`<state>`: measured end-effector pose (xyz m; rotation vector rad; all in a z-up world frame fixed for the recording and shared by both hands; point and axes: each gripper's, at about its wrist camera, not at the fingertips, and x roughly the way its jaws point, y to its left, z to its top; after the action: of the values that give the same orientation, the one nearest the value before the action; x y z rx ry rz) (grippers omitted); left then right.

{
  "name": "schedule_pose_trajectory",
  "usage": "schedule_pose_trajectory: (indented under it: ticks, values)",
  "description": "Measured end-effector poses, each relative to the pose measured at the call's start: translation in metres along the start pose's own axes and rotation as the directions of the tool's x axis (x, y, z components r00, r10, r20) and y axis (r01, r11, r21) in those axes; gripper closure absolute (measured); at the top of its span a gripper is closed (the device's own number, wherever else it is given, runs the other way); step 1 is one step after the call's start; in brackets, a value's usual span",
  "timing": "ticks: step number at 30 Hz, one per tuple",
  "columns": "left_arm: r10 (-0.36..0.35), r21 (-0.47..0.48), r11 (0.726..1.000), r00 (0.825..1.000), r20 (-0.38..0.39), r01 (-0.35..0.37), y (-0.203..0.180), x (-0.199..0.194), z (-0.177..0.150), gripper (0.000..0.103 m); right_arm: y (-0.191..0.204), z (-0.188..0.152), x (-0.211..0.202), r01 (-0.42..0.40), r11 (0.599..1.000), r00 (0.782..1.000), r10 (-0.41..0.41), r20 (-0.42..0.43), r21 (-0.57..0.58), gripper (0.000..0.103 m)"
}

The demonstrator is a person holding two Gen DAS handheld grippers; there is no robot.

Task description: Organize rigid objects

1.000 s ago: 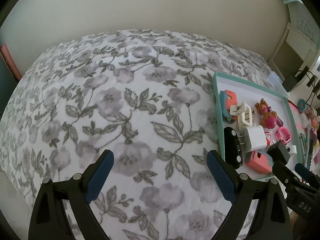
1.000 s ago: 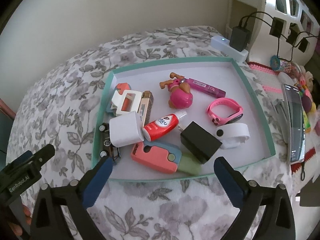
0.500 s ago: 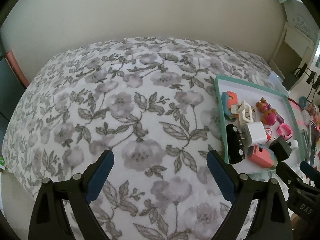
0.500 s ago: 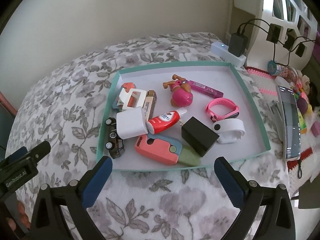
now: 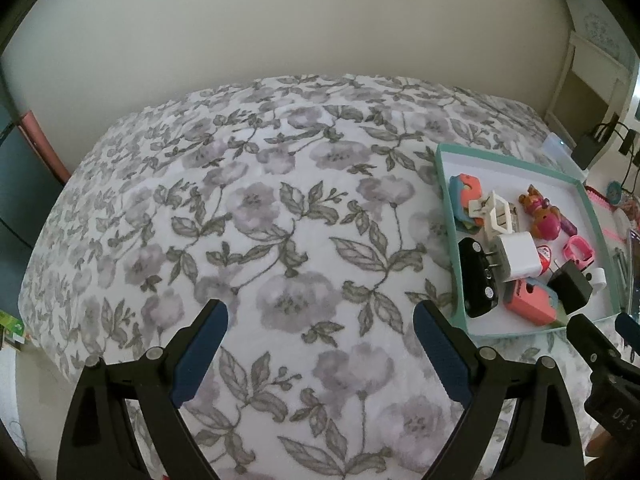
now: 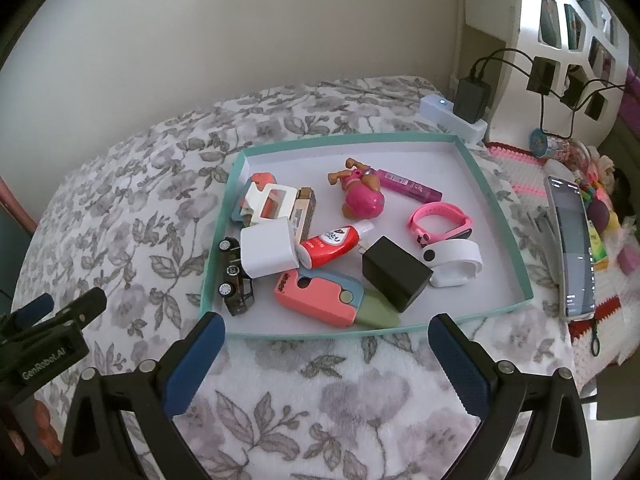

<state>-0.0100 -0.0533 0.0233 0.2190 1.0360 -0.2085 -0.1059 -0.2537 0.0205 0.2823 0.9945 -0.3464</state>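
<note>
A teal-rimmed tray (image 6: 504, 216) (image 5: 448, 216) lies on the floral bedspread and holds several small items. Among them are a white charger cube (image 6: 268, 252) (image 5: 520, 256), a black charger cube (image 6: 394, 272) (image 5: 570, 290), a black toy car (image 6: 234, 280) (image 5: 478, 284), a coral and blue case (image 6: 316, 294), a red tube (image 6: 332, 242), a pink dog figure (image 6: 360, 196), a pink band (image 6: 440, 222) and a white band (image 6: 456, 262). My right gripper (image 6: 324, 334) is open, just in front of the tray's near rim. My left gripper (image 5: 320, 322) is open over bare bedspread, left of the tray.
The floral bedspread (image 5: 260, 220) stretches wide to the left of the tray. Right of the tray lie a phone (image 6: 572, 248), small colourful toys (image 6: 608, 216) and a power strip with plugged chargers (image 6: 460, 114). A white shelf unit (image 6: 568, 20) stands at the back right.
Both grippers have pulled back and risen, so the tray and bed look smaller and farther away. Both stay open. Nothing in the tray has moved.
</note>
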Motion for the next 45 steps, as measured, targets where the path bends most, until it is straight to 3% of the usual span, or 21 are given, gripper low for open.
schedule_pose_trajectory:
  ticks: [45]
  values:
    - [-0.019,-0.015,1.000,1.000,-0.016,0.018,0.0042,0.0032,0.0005,0.009,0.0012,0.0027,-0.0010,-0.003,1.000,1.000,0.003,0.019,-0.012,0.000]
